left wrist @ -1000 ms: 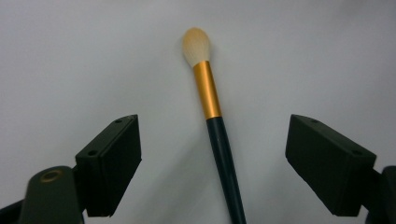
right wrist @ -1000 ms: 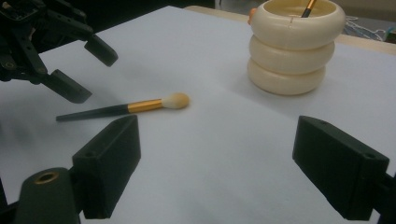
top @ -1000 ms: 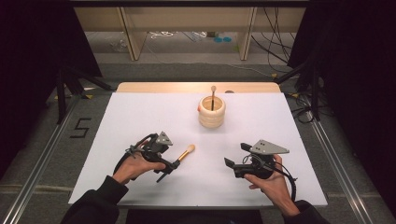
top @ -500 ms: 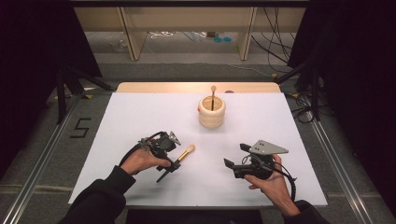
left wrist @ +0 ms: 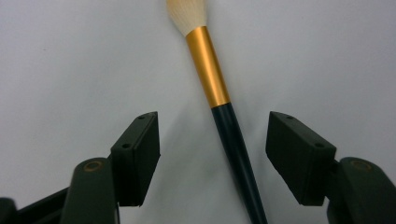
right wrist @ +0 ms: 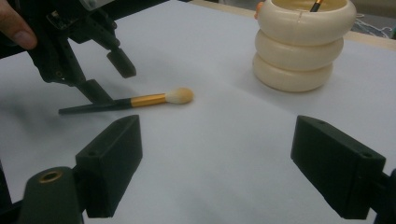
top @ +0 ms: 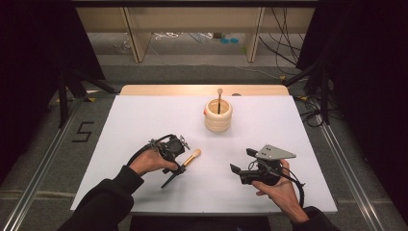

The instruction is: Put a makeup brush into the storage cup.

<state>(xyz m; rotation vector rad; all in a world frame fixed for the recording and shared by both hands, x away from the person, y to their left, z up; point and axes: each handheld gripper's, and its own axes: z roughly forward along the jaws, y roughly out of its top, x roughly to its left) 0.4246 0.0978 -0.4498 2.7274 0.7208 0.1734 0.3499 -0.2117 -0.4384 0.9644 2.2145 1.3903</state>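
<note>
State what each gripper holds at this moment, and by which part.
Nothing is held. The left gripper, whose jaws have just been closing, straddles the brush's dark handle without touching it. The right gripper is open over bare table.

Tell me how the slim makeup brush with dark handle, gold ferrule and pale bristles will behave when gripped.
The slim makeup brush looks rigid and light. Its round, glossy handle may roll or slip between the left gripper pads; the soft bristles would probably bend.

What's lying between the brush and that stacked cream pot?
Nothing: the stretch of white table between the brush and the pot is bare, as the high view and the right gripper view show.
</note>
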